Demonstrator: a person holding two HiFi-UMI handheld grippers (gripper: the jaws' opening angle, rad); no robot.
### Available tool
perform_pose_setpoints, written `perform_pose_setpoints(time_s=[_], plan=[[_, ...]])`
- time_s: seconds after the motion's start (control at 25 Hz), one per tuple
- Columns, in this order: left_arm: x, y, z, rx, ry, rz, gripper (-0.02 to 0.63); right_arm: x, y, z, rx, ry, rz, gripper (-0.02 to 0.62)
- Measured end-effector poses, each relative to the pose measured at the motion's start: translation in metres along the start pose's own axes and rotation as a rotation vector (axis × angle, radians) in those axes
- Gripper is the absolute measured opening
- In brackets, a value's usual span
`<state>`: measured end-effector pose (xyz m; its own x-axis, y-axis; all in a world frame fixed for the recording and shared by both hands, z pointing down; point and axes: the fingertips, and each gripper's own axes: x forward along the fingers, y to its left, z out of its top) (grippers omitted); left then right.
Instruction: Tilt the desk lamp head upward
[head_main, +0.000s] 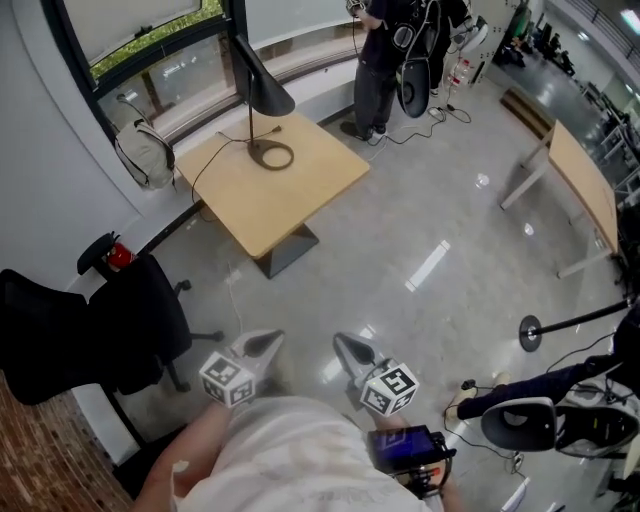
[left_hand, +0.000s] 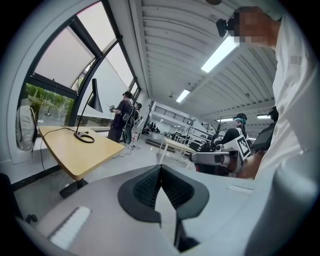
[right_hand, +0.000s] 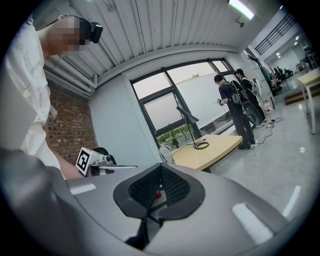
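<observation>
Fingers pressed tip to tip on your left gripper (head_main: 265, 343) and right gripper (head_main: 348, 350), both empty.

Head view: desk lamp (head_main: 262, 85) at 11 o'clock from them, well apart, on the wooden table (head_main: 300, 190).

Left gripper view: pads (left_hand: 145, 187) together. The shade (left_hand: 94, 102) hangs mouth down, its long axis near upright.

Right gripper view: pads (right_hand: 145, 187) closed. The shade's narrow end is at 10 o'clock, its mouth at 4.

Likely best: close in, open one gripper, steady the ring base (right_hand: 201, 145) and lift the shade's rim.

Open lab hall: bare tables (head_main: 290, 195), trailing cables (head_main: 432, 122), glossy floor (head_main: 430, 220).
</observation>
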<state>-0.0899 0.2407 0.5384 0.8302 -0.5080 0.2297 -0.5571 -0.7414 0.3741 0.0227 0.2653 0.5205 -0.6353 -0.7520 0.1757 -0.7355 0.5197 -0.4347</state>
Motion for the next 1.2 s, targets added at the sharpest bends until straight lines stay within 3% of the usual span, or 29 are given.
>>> perform_pose_setpoints(time_s=[0.48,0.8,1.0,1.2], plan=[[0.043,0.089,0.053,0.014,-0.008,-0.052,0.000,0.100,-0.043,0.058,-0.050,0.004,-0.032,0.012],[0.054,0.131,0.057,-0.027,-0.009,0.046,0.000,0.140,-0.075,0.061,-0.049,0.050,0.024,0.012],[0.090,0.147,0.062,-0.040,0.000,0.103,0.000,0.165,-0.112,0.072,-0.046,0.076,0.086,0.012],[0.146,0.153,0.091,-0.027,-0.006,0.146,0.000,0.180,-0.156,0.106,-0.056,0.082,0.161,0.012]])
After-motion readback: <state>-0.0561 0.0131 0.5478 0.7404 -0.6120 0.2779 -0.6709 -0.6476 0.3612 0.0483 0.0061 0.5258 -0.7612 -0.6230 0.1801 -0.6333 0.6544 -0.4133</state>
